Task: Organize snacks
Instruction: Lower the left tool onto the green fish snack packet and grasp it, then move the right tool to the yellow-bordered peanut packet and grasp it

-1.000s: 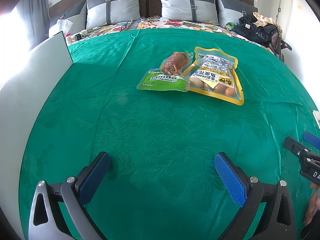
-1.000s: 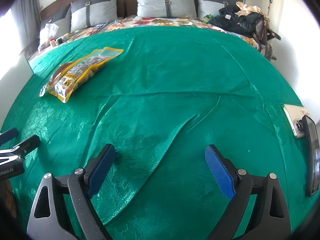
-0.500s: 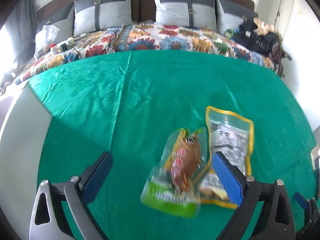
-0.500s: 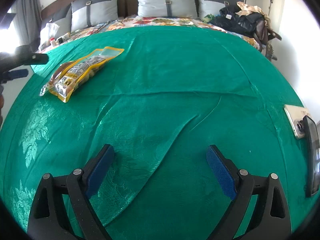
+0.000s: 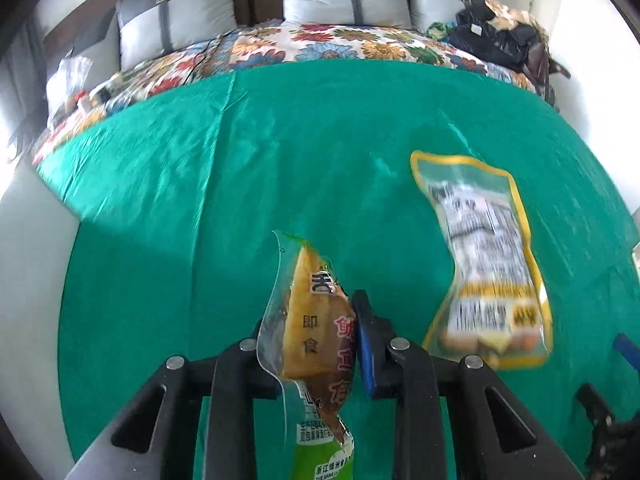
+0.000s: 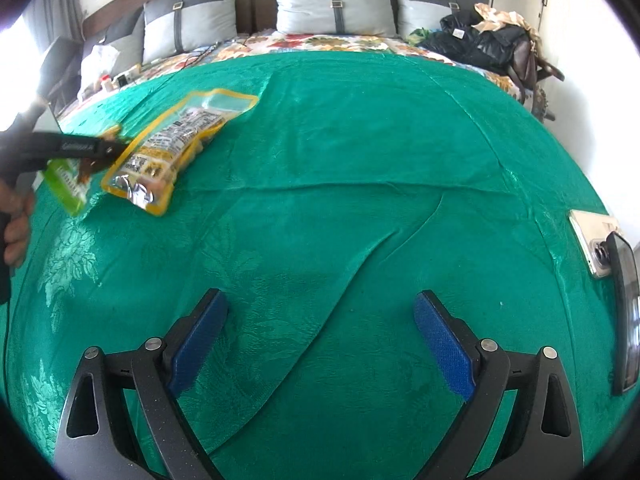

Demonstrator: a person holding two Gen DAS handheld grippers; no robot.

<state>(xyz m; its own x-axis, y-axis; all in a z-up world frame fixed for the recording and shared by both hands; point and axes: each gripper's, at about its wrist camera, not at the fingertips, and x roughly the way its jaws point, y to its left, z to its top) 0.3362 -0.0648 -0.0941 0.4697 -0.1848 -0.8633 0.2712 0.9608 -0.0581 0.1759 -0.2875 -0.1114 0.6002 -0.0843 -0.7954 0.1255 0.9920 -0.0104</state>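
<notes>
A green-and-brown snack pouch (image 5: 316, 328) stands on edge between the jaws of my left gripper (image 5: 316, 312), which are closing on it. The right blue pad presses its side; the left pad is hidden behind it. In the right wrist view the same pouch (image 6: 66, 178) hangs from the left gripper (image 6: 108, 148), which a hand holds. A yellow-edged peanut pouch (image 5: 484, 256) lies flat on the green cloth (image 5: 280, 140) to the right of it. My right gripper (image 6: 320, 320) stands open over bare cloth, with nothing between its fingers.
A phone (image 6: 592, 240) and a dark flat object (image 6: 626, 312) lie at the cloth's right edge. A white board (image 5: 32, 260) stands along the left side. Pillows (image 6: 332, 4), a black bag (image 6: 480, 40) and small clutter (image 6: 108, 80) fill the bed's far end.
The left gripper moved forward over the pouches and its jaws came together on the green-and-brown pouch, which now stands on edge. The right gripper has kept still.
</notes>
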